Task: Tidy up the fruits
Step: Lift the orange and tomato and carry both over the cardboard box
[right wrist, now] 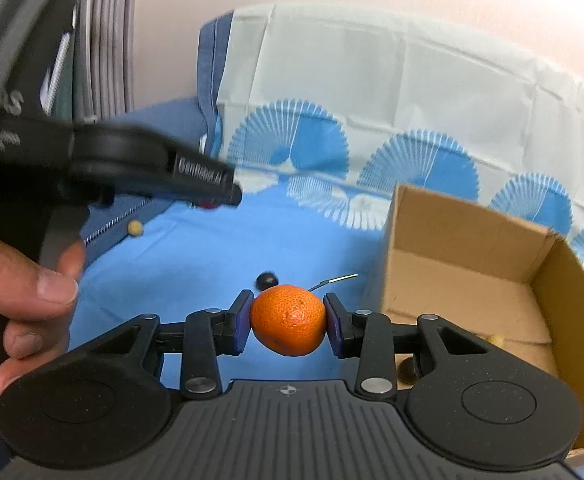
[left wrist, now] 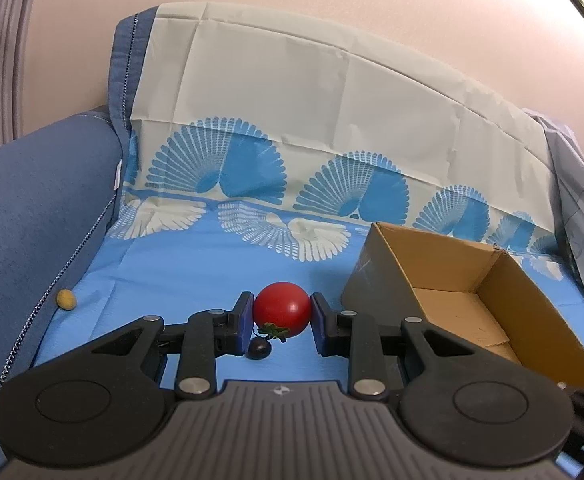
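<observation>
Gripping a red tomato [left wrist: 282,309], the left gripper [left wrist: 281,322] has its blue pads pressed on both sides of the fruit, whose green calyx faces the camera at the lower edge. The tomato is lifted clear of the blue patterned cloth [left wrist: 196,268] that covers the sofa seat. Just below it on the cloth lies a small dark fruit [left wrist: 260,348]; a small yellow fruit [left wrist: 66,300] rests well apart, at the cloth's left margin beside the blue sofa arm [left wrist: 32,216]. An open cardboard box [left wrist: 452,280] stands on the cloth to the right of the jaws.

In the right wrist view, the right gripper [right wrist: 288,322] is closed on an orange mandarin [right wrist: 288,320], both pads touching its skin, and holds it above the cloth just left of the box. Inside the box, a small yellow fruit [right wrist: 495,339] and a dark one [right wrist: 407,372] lie on the floor near the front. A thin stem [right wrist: 334,282] lies on the cloth behind the mandarin. A hand [right wrist: 20,300] at the left edge grasps the other gripper's handle.
</observation>
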Demonstrator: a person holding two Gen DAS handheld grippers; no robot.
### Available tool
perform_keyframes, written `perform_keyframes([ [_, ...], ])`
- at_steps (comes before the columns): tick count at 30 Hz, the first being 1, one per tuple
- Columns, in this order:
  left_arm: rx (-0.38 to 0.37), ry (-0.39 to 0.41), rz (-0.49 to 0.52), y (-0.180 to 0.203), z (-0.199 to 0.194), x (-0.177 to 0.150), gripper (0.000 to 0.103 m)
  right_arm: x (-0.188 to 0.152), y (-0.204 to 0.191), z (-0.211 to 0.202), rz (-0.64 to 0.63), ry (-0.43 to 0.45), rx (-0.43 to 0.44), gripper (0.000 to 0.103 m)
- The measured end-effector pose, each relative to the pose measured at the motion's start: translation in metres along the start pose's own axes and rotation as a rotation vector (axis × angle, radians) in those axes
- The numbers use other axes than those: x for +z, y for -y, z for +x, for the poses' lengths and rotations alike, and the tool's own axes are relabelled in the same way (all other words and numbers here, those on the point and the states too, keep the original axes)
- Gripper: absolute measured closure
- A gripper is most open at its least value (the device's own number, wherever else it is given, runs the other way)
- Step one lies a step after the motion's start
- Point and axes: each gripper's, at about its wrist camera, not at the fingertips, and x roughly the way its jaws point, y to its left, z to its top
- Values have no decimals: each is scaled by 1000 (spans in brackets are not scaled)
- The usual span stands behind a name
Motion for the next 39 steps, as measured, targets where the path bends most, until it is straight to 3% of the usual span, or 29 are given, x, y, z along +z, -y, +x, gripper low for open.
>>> perform_keyframes([
  [9,-19,1,22,6,1,-2,70,15,50,-39,45,131,-24,64],
  [16,-40,2,69,15,5,-5,70,31,114,-53,38,225,-133,64],
  [22,-57,1,112,27,10,-9,70,13,175,-48,244,232,-243,64],
  [39,-91,-4,152,44,28,-11,70,-9,219,-48,271,194,-358,64],
])
